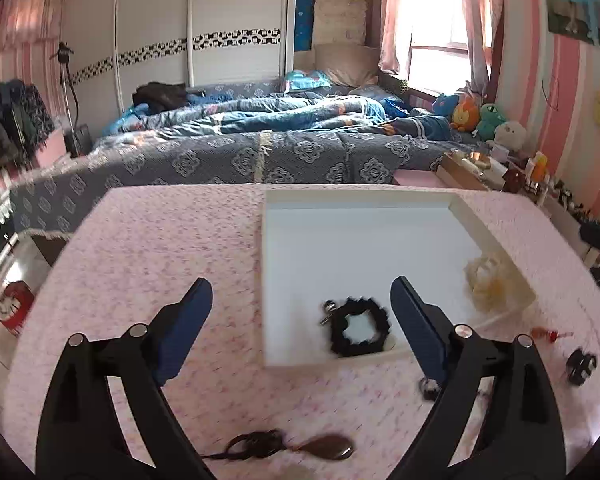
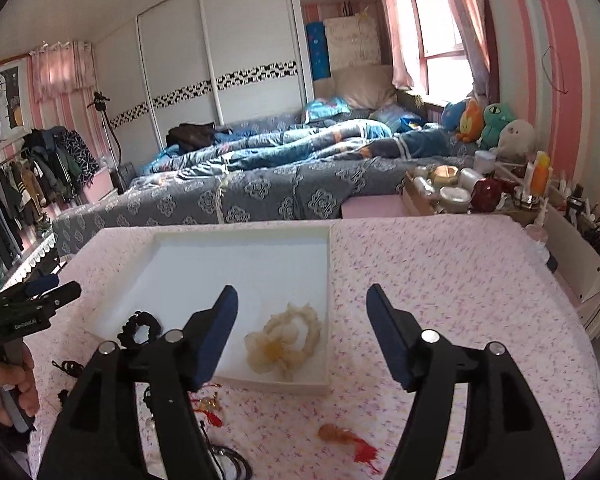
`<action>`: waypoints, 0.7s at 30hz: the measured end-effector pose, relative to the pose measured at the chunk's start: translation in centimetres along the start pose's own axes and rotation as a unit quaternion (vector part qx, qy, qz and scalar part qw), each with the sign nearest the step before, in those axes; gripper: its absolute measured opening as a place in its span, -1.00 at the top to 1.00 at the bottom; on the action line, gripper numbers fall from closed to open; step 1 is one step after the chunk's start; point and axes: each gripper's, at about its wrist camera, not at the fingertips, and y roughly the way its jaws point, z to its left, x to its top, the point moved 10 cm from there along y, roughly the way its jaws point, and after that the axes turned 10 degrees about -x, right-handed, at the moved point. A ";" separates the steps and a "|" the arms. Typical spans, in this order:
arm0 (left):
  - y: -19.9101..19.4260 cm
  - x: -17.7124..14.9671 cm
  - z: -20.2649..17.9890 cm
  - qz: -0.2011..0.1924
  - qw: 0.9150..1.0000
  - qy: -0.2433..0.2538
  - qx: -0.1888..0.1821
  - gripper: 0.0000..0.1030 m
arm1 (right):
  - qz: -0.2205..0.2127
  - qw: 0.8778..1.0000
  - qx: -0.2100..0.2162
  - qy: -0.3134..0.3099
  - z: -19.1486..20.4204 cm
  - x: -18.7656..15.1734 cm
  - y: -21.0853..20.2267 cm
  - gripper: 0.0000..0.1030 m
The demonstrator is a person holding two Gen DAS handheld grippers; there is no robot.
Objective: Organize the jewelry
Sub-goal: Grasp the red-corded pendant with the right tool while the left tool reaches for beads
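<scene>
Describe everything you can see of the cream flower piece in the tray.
The cream flower piece looks soft, like fabric or foam: a petalled bloom with a yellow-orange centre, joined to a lumpy cream loop curling behind it. It lies flat on the floor of the white tray, in the near corner by the tray's right wall, apart from the black scrunchie. Nothing grips it: the right claw hangs open above it. Blur hides finer detail.

Blk scrunchie [image 1: 360, 326], cream flower piece [image 2: 286, 340] in tray [image 2: 327, 280]
</scene>
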 end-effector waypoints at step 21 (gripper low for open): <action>-2.5 -3.8 2.8 -0.005 1.000 0.006 0.012 -0.86 | 0.033 0.999 0.011 -0.013 -2.0 -6.9 -0.6 -0.32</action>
